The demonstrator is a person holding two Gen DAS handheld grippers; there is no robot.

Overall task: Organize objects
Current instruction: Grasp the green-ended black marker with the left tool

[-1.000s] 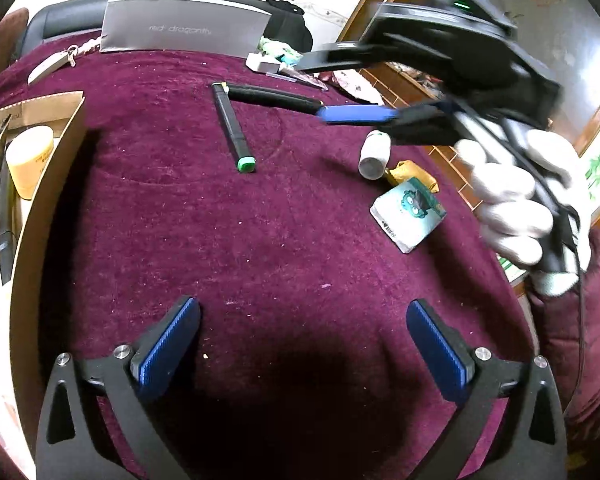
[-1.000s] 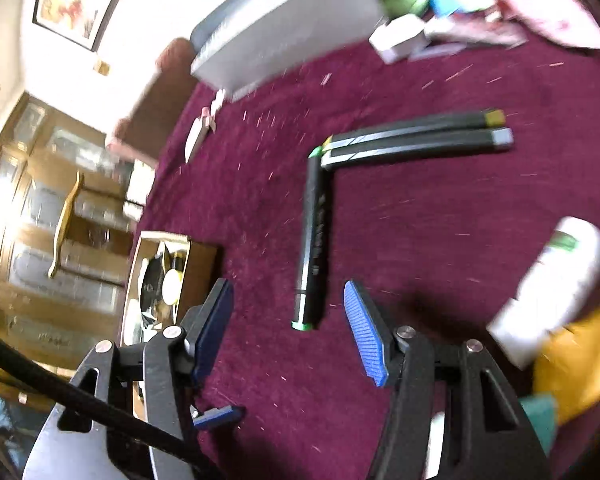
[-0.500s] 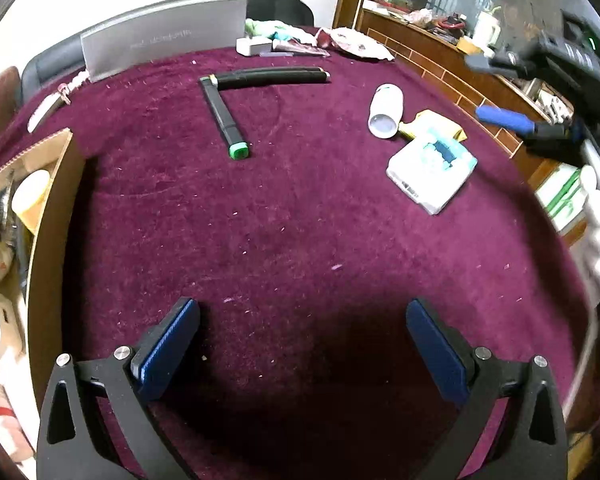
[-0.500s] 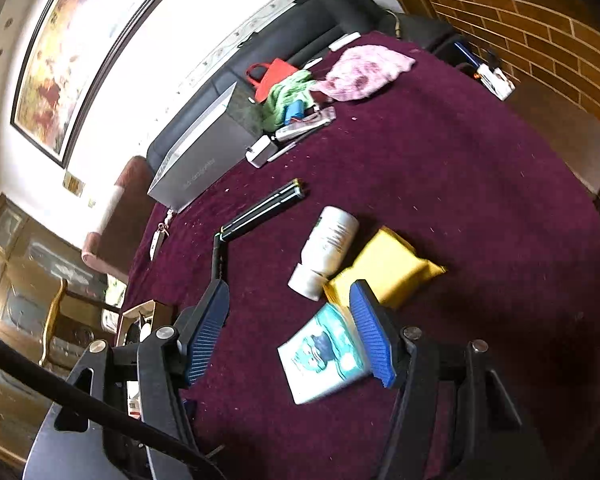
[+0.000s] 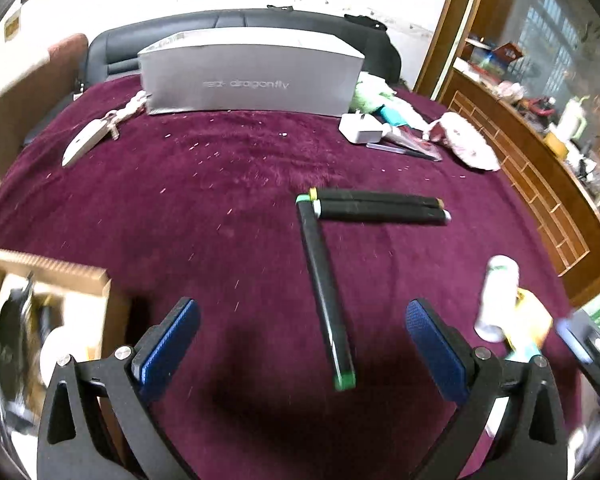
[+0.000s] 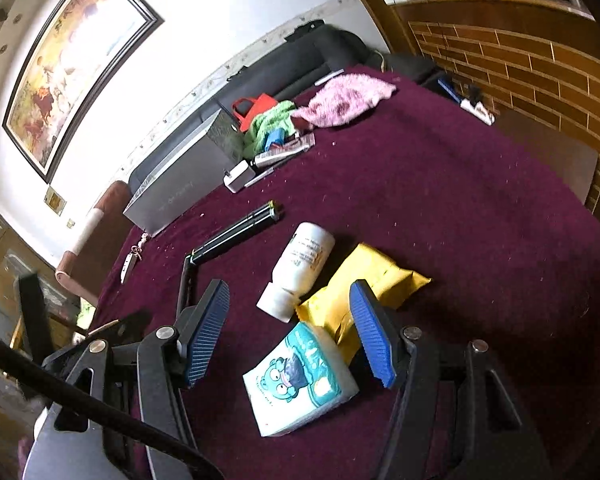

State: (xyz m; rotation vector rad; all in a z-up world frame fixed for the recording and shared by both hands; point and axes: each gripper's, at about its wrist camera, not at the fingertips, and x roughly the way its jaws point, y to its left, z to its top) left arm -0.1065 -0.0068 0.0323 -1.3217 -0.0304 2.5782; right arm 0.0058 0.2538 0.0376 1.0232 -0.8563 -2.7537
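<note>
Three black markers lie on the maroon tablecloth. One green-capped marker [image 5: 327, 296] points toward my open, empty left gripper [image 5: 300, 344], its near end between the fingers. Two more markers [image 5: 380, 206] lie side by side beyond it. A white bottle [image 5: 494, 298] lies to the right on a yellow packet [image 5: 534, 320]. In the right wrist view my right gripper [image 6: 290, 332] is open and empty above a tissue pack [image 6: 300, 384], with the bottle [image 6: 300, 266], the yellow packet [image 6: 364, 280] and the markers [image 6: 236, 236] just beyond.
A cardboard box [image 5: 48, 312] with items stands at the left edge. A grey box [image 5: 252, 76] stands at the back, with a white charger [image 5: 360, 128], cloths [image 6: 340, 100] and small items beside it. A key fob [image 5: 88, 140] lies back left. A wooden cabinet [image 5: 540, 184] is on the right.
My left gripper has moved forward toward the green-capped marker, which is now between its fingers. My right gripper pulled back from the markers and now hovers over the tissue pack.
</note>
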